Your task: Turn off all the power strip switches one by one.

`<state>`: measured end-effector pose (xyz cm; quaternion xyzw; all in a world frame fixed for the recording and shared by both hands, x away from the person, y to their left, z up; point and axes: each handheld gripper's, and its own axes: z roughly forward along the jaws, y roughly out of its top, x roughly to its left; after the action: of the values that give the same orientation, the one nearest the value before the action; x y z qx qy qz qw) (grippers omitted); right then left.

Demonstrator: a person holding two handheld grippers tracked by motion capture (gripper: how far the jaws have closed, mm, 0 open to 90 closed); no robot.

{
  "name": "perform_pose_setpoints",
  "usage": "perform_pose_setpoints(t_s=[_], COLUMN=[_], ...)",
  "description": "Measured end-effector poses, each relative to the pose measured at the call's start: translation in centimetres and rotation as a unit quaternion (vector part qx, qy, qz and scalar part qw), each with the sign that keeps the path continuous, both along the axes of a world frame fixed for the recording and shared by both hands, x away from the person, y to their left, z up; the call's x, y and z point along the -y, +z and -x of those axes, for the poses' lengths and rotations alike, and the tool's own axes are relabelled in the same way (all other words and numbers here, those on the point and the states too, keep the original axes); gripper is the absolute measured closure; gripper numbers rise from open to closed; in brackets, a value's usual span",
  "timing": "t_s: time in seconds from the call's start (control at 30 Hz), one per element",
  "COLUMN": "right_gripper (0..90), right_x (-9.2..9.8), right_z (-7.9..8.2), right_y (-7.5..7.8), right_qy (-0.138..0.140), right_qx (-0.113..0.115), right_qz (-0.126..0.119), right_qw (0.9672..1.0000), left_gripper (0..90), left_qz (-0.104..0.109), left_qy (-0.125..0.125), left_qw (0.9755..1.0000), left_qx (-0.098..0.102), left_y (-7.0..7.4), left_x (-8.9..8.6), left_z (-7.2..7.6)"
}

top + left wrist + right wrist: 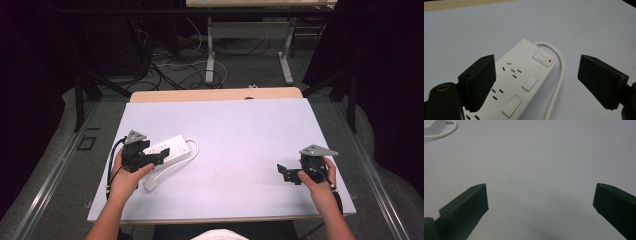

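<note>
A white power strip (175, 147) lies on the left part of the pale sheet, its cord looping round the far end to a white plug (151, 184) near the person's left hand. My left gripper (159, 156) hovers over the strip's near end, open. In the left gripper view the power strip (524, 82) shows sockets, a switch with a red light, and its cord (560, 75); my left gripper (536, 62) stands wide, one jaw over the strip, the other beyond the cord. My right gripper (286, 173) is open at the right, over bare sheet. The right gripper (540, 190) holds nothing.
The pale sheet (240, 135) covers a wooden table whose far edge (215, 94) shows. Behind it stand another table's legs (210, 60) and tangled cables on the floor (170, 65). A corner of the strip (431, 126) appears in the right gripper view.
</note>
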<state>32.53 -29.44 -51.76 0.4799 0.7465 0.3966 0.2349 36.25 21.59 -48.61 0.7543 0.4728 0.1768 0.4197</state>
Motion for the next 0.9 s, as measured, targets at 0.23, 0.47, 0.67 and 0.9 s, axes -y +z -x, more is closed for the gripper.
perform_pose_setpoints(t_s=[0.23,0.47,0.67,0.9], right_gripper=[0.0,0.0,0.0,0.0], right_x=[-0.2,0.0,0.0,-0.1], right_z=[0.0,-0.1,-0.2,-0.3], right_y=[-0.1,-0.4,-0.7,-0.9], right_qy=[-0.005,-0.001,0.003,0.005], right_qx=[-0.003,-0.006,-0.009,-0.012], right_qz=[-0.002,-0.001,0.001,0.004], right_qw=[1.0000,1.0000,1.0000,0.9999], left_gripper=[16.3,20.1,22.8,24.7], left_qz=[-0.010,-0.018,-0.027,-0.042], left_qy=[-0.016,-0.022,-0.030,-0.036], left_qw=[0.9998,0.9995,0.9992,0.9984], left_qx=[0.005,0.009,0.002,-0.002], left_y=[1.0,1.6,1.9,2.3], left_x=[1.1,1.5,1.9,2.5], left_z=[-0.8,-1.5,-2.2,-2.9])
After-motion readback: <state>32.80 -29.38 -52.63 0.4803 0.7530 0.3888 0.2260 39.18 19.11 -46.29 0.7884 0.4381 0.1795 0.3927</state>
